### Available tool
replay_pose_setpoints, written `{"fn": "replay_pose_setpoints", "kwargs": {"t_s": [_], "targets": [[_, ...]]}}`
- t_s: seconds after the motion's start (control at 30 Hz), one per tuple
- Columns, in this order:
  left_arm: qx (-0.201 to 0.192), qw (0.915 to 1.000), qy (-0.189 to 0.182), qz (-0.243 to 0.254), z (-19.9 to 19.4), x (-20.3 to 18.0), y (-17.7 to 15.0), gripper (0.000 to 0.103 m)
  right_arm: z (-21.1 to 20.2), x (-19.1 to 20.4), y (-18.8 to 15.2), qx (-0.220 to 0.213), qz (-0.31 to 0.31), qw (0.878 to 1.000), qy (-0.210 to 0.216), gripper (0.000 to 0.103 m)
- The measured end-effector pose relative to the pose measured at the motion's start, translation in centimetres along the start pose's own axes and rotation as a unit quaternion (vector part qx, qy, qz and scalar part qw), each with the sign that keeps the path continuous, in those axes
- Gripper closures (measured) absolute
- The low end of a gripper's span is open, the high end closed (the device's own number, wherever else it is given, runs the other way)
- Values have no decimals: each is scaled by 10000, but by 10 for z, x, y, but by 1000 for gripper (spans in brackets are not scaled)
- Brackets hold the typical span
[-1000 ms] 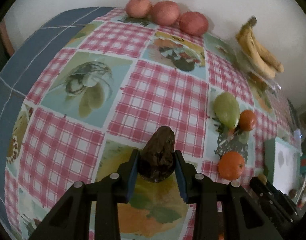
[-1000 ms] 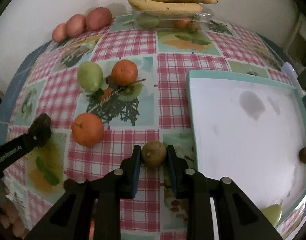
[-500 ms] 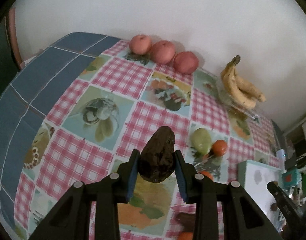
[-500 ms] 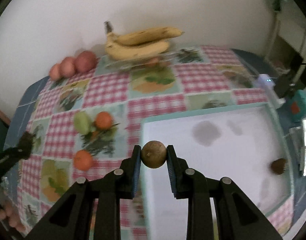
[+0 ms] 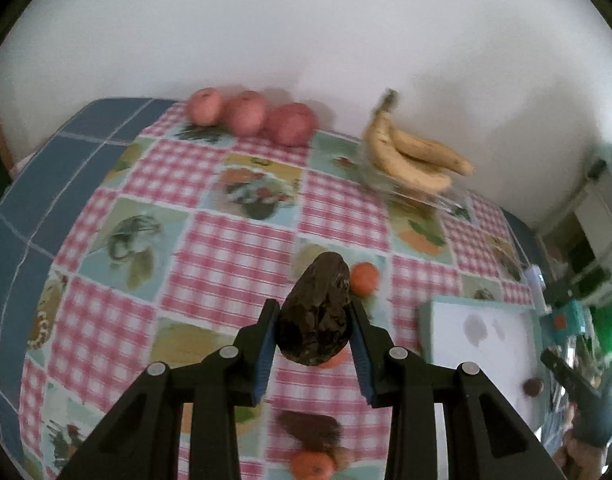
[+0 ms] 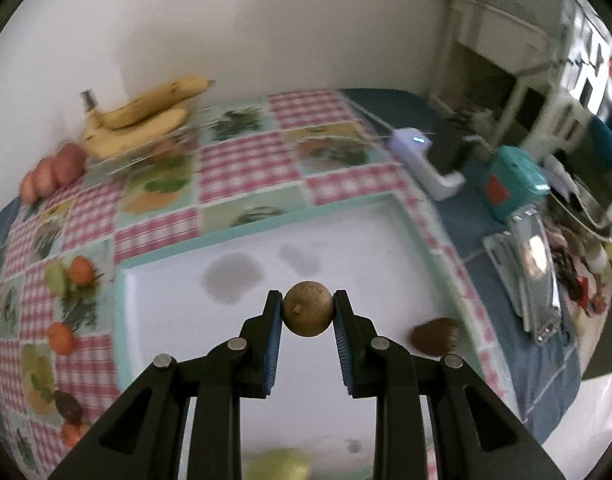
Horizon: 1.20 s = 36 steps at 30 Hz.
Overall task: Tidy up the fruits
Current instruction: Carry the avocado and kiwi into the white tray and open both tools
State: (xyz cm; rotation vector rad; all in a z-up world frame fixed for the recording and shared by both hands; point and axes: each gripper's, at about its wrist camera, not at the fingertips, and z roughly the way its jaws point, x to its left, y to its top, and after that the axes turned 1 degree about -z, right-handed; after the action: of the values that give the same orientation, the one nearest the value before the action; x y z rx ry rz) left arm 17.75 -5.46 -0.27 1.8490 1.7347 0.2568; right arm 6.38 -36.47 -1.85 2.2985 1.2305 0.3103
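Your left gripper (image 5: 311, 334) is clamped on a dark, wrinkled avocado (image 5: 315, 316), held above the checked tablecloth (image 5: 234, 248) — well short of the white tray (image 5: 481, 340). Your right gripper (image 6: 307, 316) pinches a round brown fruit (image 6: 307, 314) over the tray (image 6: 178, 304), where another brown fruit (image 6: 435, 336) lies near the right rim.

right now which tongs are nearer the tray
Right. The right tongs hold a round brown fruit above the tray; the left tongs are over the tablecloth, left of it.
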Motion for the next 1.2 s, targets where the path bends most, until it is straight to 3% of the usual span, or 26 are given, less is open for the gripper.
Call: {"fn": "replay_pose_setpoints", "kwargs": {"t_s": [0.23, 0.4, 0.53, 0.8, 1.2], "targets": [[269, 9944, -160, 1005, 16, -77, -25, 66, 8, -32, -1, 78, 282, 9995, -111, 77], [376, 9850, -448, 1623, 26, -126, -45, 66, 12, -47, -2, 109, 407, 9990, -160, 77], [469, 9748, -462, 2131, 43, -158, -62, 66, 19, -60, -5, 173, 563, 9982, -112, 77], [736, 9624, -438, 2576, 82, -185, -83, 66, 49, -64, -11, 333, 717, 9968, -118, 77], [1004, 9577, -271, 2682, 114, -188, -96, 66, 75, -67, -16, 539, 826, 9951, 26, 76]]}}
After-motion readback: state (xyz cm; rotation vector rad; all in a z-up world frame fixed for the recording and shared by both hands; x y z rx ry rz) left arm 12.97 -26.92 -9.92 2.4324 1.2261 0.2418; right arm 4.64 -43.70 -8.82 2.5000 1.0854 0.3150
